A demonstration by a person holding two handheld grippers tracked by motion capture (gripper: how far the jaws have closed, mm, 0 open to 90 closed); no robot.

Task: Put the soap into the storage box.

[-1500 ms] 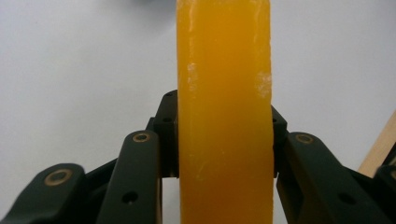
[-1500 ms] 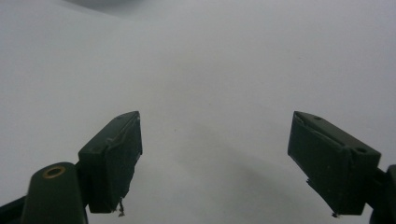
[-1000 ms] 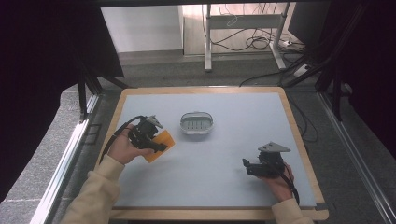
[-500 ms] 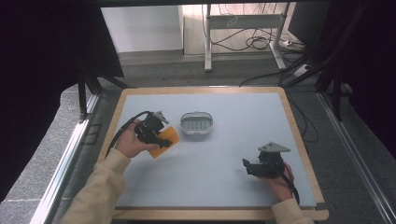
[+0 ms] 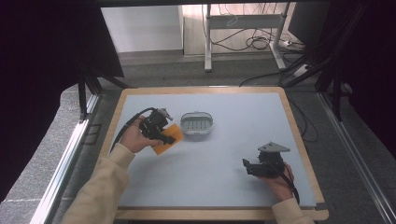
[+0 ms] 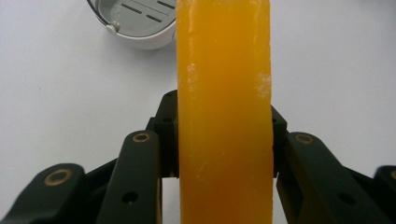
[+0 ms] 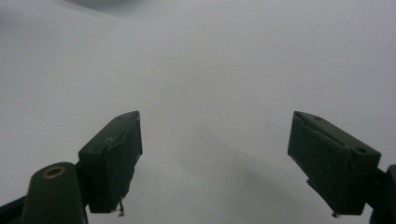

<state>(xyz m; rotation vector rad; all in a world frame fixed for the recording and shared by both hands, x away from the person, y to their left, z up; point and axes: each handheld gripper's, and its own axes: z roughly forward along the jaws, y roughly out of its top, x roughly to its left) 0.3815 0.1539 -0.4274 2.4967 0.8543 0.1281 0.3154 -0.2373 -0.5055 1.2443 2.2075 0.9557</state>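
On the pale grey table [image 5: 219,172] with its wooden rim, the left gripper [image 5: 163,135] sat toward the left side, held in the person's left hand [image 5: 133,139]. Its jaws were clamped on an orange bar [image 5: 164,144], probably soap, though the surface was too plain to be sure. In the left gripper view the orange bar [image 6: 224,112] stood upright between the two black jaws, pressed on both flat sides, and ran up past the top of the frame.

Just to the right of the bar in the high view lay a small grey oval dish [image 5: 196,124] with slots in its floor, close to the bar but apart from it. The same dish [image 6: 135,23] appeared beyond the bar at the upper left of the left gripper view, resting on the table.

The right gripper [image 5: 246,166] was near the front right of the table, well apart from the dish, held in the right hand [image 5: 278,179]. In the right gripper view its jaws stood wide apart with nothing between them, over bare table [image 7: 210,70].
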